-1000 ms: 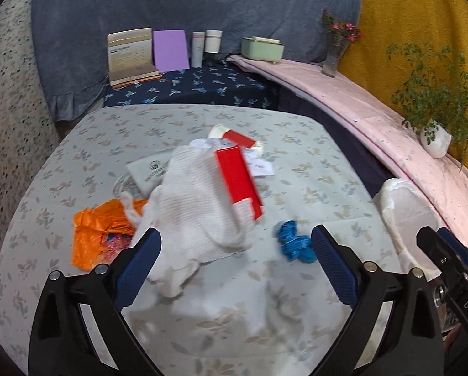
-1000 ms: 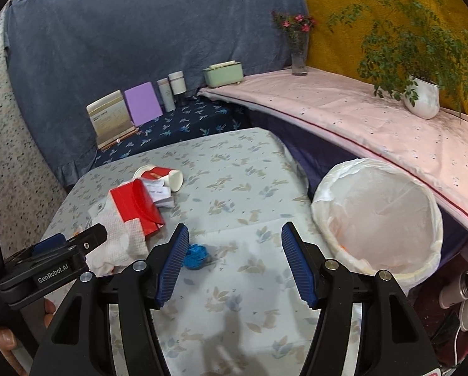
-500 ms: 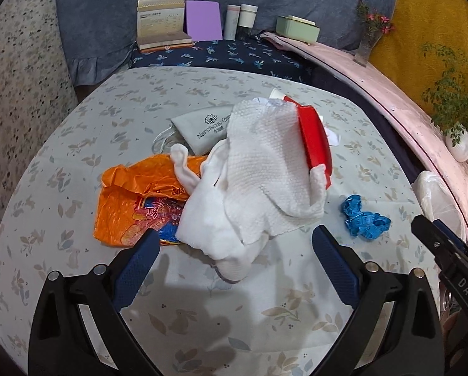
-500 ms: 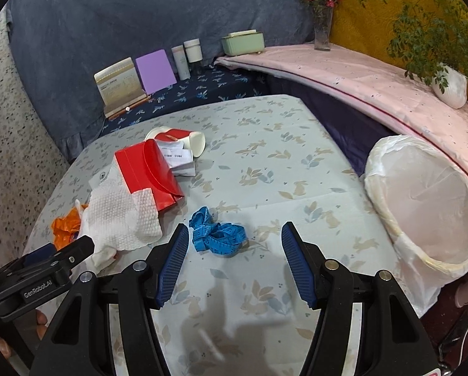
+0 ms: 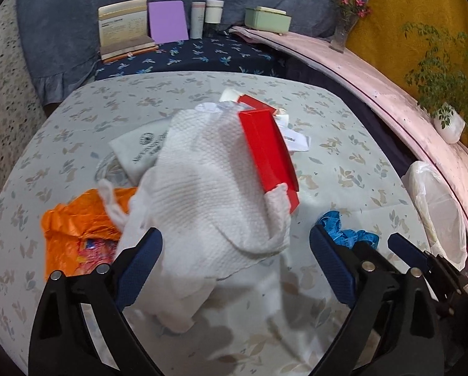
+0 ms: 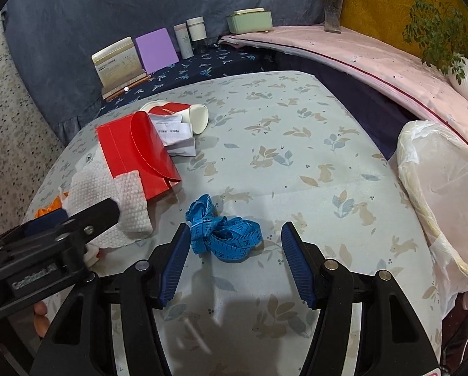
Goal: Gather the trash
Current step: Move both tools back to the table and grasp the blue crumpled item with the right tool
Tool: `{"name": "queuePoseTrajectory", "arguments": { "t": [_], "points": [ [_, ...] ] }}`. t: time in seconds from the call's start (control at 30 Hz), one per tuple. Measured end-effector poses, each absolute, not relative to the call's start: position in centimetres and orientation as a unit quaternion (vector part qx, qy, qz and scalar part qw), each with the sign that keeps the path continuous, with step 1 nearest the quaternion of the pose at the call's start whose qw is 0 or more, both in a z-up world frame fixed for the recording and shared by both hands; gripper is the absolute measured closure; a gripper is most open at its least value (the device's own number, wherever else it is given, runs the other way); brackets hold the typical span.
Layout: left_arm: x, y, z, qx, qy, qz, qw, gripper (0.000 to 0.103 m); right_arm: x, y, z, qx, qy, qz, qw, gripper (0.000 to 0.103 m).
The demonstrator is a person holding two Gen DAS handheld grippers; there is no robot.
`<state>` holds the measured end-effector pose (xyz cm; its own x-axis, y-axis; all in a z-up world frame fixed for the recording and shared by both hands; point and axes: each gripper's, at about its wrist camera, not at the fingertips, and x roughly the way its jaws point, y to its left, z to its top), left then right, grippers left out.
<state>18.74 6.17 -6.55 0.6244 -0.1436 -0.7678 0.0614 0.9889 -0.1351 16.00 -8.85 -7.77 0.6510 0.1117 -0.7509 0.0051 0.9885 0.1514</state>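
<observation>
Nothing binned yet as far as I can see: lined bin (image 6: 437,194) at table edge looks empty, white towel (image 5: 208,194) sits between closing left gripper (image 5: 234,266) pads, ungripped, blue tape measure (image 6: 224,235) ahead of open right gripper (image 6: 237,263).

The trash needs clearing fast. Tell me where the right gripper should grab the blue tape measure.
Grip the blue tape measure across its bunched middle, coming down from above and the near side. It lies as a loose heap on the table, already between the right gripper pads, which don't touch it; the piled loops probably give most bulk.
</observation>
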Motion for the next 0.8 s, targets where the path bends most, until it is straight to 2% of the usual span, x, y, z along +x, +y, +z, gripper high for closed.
{"name": "queuePoseTrajectory", "arguments": {
  "t": [0.07, 0.13, 0.27, 0.33, 0.43, 0.6, 0.8],
  "points": [
    [19.2, 5.6, -7.1, -0.043, 0.438, -0.063, 0.896, 0.021, 16.2, -8.8, -8.0, 0.066, 0.418, 0.028, 0.906, 0.043],
    [19.8, 5.3, -7.6, -0.048, 0.448, -0.073, 0.890, 0.035, 16.5, -8.7, -8.2, 0.062, 0.421, 0.030, 0.904, 0.043],
    [20.5, 5.3, -8.3, -0.056, 0.463, -0.086, 0.881, 0.055, 17.0, -8.7, -8.8, 0.063, 0.426, 0.035, 0.902, 0.047],
    [20.6, 5.4, -8.5, -0.063, 0.469, -0.094, 0.876, 0.074, 17.2, -8.7, -9.2, 0.065, 0.430, 0.040, 0.900, 0.055],
    [20.6, 5.6, -8.6, -0.077, 0.476, -0.106, 0.870, 0.094, 17.3, -8.5, -9.5, 0.069, 0.433, 0.054, 0.897, 0.066],
    [19.7, 6.2, -7.6, -0.087, 0.465, -0.102, 0.875, 0.097, 16.9, -8.1, -8.9, 0.063, 0.429, 0.064, 0.899, 0.081],
    [17.7, 6.9, -4.7, -0.096, 0.436, -0.102, 0.889, 0.098, 15.7, -8.6, -6.8, 0.070, 0.407, 0.068, 0.908, 0.084]
  ]
}}
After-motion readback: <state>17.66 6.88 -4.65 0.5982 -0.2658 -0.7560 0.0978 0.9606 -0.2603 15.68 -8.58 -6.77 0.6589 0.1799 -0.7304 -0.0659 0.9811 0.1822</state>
